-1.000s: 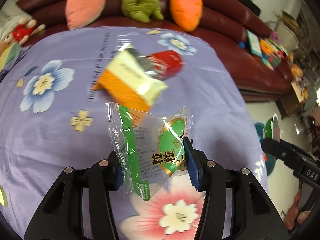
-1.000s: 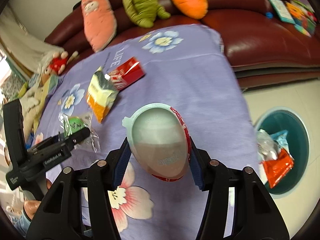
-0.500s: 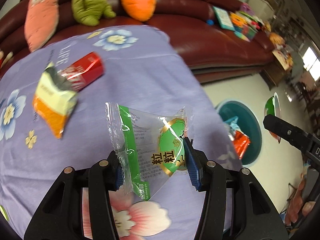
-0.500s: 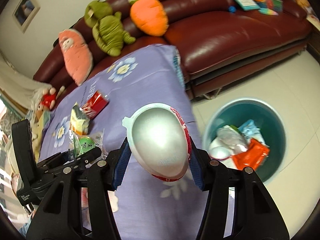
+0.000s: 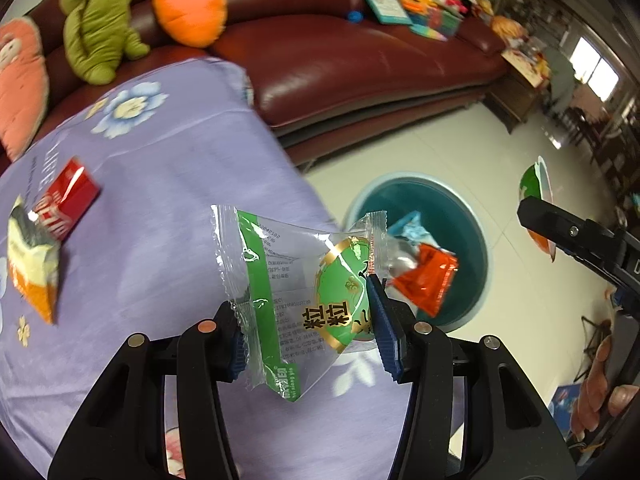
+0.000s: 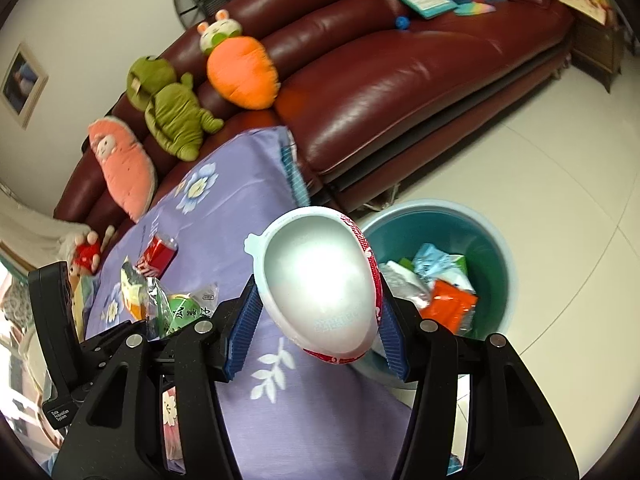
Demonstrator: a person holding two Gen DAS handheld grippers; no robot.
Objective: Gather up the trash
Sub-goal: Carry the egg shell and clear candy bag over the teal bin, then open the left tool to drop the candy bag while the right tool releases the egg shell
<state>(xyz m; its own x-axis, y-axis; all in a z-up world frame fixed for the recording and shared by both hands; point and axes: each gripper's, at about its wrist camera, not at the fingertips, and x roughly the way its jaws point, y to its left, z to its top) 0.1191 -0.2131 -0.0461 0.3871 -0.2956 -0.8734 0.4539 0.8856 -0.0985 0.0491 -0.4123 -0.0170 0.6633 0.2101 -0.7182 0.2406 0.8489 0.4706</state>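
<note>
Mid-task, carry phase. Landmark: round teal plastic bin point(image 6: 496, 240) on the glossy white tile floor, just off the corner of the bench under the purple flower-print cloth point(image 5: 168, 200). Bin already holds several pieces: crinkled orange foil pouch point(image 5: 426, 280), light-blue wrapper, silvery film, so part of the collecting looks done. Left tool point(image 5: 306, 340) is clenched on a clear crinkly plastic snack wrapper with a green stripe and a green-gold oval label point(image 5: 296, 292); it hangs over the bench edge, near the bin but short of it. Right tool point(image 6: 316, 324) is clenched across a white, smooth, egg-shaped plastic cup with a red printed rim point(image 6: 320, 288), hollow side facing the camera, rigid-looking; it sits at the bin's near rim, not clearly over the opening. Neither is dropped yet. Left on the bench, well away from the bin: a red glossy cardboard carton point(image 5: 66, 200) and a puffy yellow-orange foil snack bag point(image 5: 32, 260), touching each other. My read: two drops pending, then at least one more trip. Film wrapper is light and may cling to the pads on release.
</note>
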